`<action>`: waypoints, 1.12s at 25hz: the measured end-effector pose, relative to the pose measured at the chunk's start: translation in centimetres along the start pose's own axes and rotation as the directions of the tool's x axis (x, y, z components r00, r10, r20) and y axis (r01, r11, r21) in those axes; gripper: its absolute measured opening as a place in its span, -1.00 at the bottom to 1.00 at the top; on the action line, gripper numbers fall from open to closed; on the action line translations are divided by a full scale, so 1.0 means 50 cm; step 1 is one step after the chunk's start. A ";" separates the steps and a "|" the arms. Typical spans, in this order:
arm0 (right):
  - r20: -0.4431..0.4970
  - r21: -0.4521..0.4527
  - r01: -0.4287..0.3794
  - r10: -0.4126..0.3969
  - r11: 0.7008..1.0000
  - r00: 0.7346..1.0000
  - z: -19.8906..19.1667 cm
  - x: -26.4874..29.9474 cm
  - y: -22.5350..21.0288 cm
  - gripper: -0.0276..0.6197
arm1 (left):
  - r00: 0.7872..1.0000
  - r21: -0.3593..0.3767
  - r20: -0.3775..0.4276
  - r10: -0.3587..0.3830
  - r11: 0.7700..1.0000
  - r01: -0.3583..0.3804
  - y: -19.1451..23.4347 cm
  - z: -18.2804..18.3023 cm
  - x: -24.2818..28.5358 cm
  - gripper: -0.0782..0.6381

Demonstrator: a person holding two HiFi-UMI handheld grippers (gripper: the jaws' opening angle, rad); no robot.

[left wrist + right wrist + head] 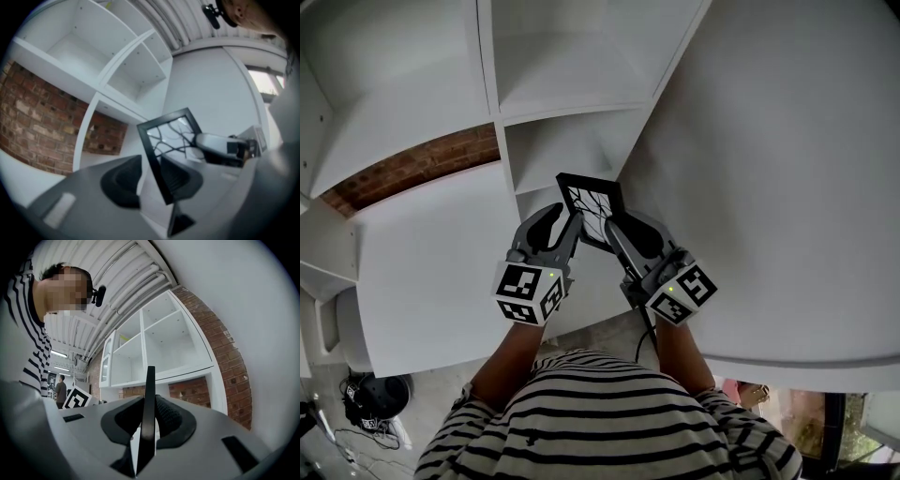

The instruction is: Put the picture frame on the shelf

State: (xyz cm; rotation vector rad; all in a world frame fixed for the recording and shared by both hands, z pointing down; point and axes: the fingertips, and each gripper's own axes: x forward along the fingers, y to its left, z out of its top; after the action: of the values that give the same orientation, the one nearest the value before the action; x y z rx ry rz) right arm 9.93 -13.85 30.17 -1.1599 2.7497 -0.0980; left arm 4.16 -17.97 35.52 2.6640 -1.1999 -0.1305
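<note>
The picture frame (592, 202) is black with a branch-pattern picture, and I hold it up in front of the white shelf unit (562, 84). My right gripper (614, 230) is shut on its lower right edge. In the right gripper view the frame (150, 394) stands edge-on with both pads of the right gripper (147, 420) pressed on it. My left gripper (567, 225) is at the frame's lower left edge. In the left gripper view the frame (171, 133) lies between the jaws of the left gripper (152, 176), with a white gap between it and the left pad (122, 180).
The shelf's open compartments (126, 70) are bare and white. A brick wall (412, 169) shows behind the lower left opening. A large white panel (787, 187) fills the right side. Another person (60, 389) stands far off in the room.
</note>
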 end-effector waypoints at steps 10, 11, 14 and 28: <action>0.038 -0.060 -0.058 0.061 0.997 0.997 0.018 0.038 -0.007 -0.71 | 0.985 -0.141 0.031 -0.168 0.975 0.171 0.026 0.011 0.028 -0.46; 0.037 -0.064 -0.066 0.068 0.996 0.997 0.019 0.040 -0.011 -0.71 | 0.984 -0.146 0.034 -0.174 0.973 0.177 0.026 0.014 0.032 -0.52; 0.026 -0.068 -0.084 0.086 0.994 0.996 0.013 0.053 -0.032 -0.71 | 0.990 -0.140 0.036 -0.137 0.980 0.141 0.042 0.022 0.046 -0.55; -0.102 -0.062 -0.208 0.201 0.976 0.974 -0.044 0.124 -0.154 -0.70 | 0.966 0.008 0.071 0.250 0.968 -0.251 0.108 0.040 0.089 -0.60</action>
State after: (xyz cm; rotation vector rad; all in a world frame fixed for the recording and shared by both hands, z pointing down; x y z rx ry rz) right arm 10.76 -23.67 32.53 -0.9016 2.9617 -0.0298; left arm 2.85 -25.10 34.85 2.5124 -1.5530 -0.1737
